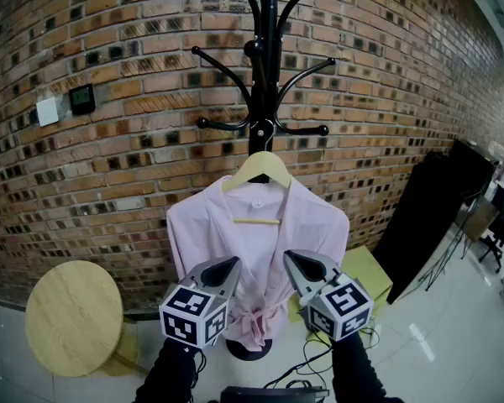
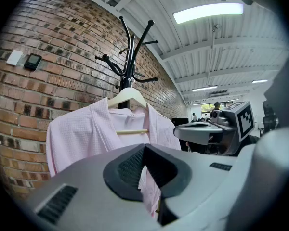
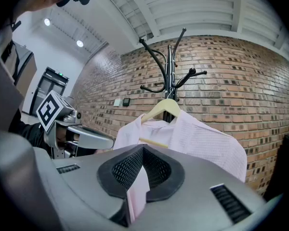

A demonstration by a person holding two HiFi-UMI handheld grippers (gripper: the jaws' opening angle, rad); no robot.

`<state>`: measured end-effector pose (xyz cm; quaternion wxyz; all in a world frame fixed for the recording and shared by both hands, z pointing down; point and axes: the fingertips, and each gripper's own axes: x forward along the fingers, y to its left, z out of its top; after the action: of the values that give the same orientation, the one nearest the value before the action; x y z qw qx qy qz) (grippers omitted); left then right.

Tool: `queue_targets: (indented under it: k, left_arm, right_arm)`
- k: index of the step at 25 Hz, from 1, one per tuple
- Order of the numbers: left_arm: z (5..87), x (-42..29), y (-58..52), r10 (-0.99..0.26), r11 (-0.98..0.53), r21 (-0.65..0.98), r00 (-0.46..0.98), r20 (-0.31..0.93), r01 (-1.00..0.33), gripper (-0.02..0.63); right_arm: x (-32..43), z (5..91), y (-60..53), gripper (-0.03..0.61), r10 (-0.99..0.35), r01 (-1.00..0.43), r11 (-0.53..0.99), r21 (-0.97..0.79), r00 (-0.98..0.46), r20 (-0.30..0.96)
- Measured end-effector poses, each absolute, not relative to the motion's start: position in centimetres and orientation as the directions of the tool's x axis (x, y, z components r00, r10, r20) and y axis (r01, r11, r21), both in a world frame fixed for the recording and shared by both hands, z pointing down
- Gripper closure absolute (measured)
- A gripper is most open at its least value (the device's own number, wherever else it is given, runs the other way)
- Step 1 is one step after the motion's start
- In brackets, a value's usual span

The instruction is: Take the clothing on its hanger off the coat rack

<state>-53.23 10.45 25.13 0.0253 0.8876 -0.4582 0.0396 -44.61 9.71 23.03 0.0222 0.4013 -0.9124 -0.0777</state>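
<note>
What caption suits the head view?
Left gripper and right gripper, both shut, face a pink robe on its hanger on the coat rack.

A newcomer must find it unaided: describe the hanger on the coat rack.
Against the brick wall stands a black coat rack with curved arms. Below its lowest arms hangs a pale wooden hanger carrying a pink garment. It is the only light wooden piece on the rack.

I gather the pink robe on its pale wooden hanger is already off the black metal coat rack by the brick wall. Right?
Not off: the pink robe on its pale wooden hanger hangs on the black metal coat rack by the brick wall. The head view shows it.
</note>
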Motion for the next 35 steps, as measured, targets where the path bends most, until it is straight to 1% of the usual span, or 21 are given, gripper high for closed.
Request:
queue_targets:
  k: [8,12,13,14,17,20,21,22,25,30,35]
  left_arm:
    - [24.7,-53.2,10.1,-0.810,-0.581,0.000,0.578,0.101,-0.814,0.601]
    - [24.6,-53.1,9.5,-0.810,-0.581,-0.014,0.576,0.114,-0.814,0.601]
    - [24.5,-53.0,9.4,-0.808,-0.583,-0.017,0.577,0.114,-0.813,0.601]
    - [24.5,-52.8,9.4,-0.807,-0.586,-0.019,0.580,0.113,-0.810,0.601]
    - [24.1,-52.3,9.6,-0.799,-0.597,-0.023,0.591,0.109,-0.802,0.601]
    - [24.0,-52.0,10.0,-0.794,-0.604,-0.025,0.599,0.107,-0.797,0.601]
    - [24.0,-52.0,10.1,-0.794,-0.604,-0.025,0.599,0.107,-0.796,0.601]
    - [24.0,-52.1,10.1,-0.794,-0.604,-0.026,0.598,0.108,-0.797,0.601]
    - [24.0,-52.5,10.1,-0.798,-0.599,-0.023,0.594,0.108,-0.801,0.601]
    - [24.2,-52.4,9.8,-0.797,-0.600,-0.024,0.594,0.112,-0.800,0.601]
    - [24.1,-52.1,9.7,-0.794,-0.603,-0.025,0.597,0.116,-0.797,0.601]
  right_arm:
    - [-43.7,21.9,8.3,0.575,-0.764,-0.759,0.633,0.152,-0.644,-0.041]
    - [-43.0,20.4,6.3,0.575,-0.781,-0.771,0.603,0.207,-0.623,-0.047]
    - [-42.9,19.9,5.8,0.514,-0.784,-0.770,0.596,0.228,-0.619,-0.044]
    - [-42.7,19.3,5.3,0.486,-0.791,-0.772,0.581,0.258,-0.610,-0.042]
    - [-42.0,17.4,3.8,0.482,-0.824,-0.778,0.515,0.360,-0.565,-0.044]
    - [-41.6,15.6,2.2,0.403,-0.848,-0.767,0.452,0.455,-0.528,-0.047]
    - [-41.6,15.0,1.6,0.385,-0.855,-0.759,0.432,0.487,-0.516,-0.047]
    - [-41.6,14.5,1.1,0.385,-0.861,-0.749,0.416,0.515,-0.507,-0.042]
    - [-41.6,14.2,-0.6,0.370,-0.867,-0.709,0.413,0.571,-0.498,0.008]
    - [-42.8,15.3,-2.7,0.368,-0.837,-0.622,0.493,0.608,-0.531,0.135]
    - [-43.6,15.6,-4.1,0.370,-0.833,-0.614,0.514,0.599,-0.524,0.177]
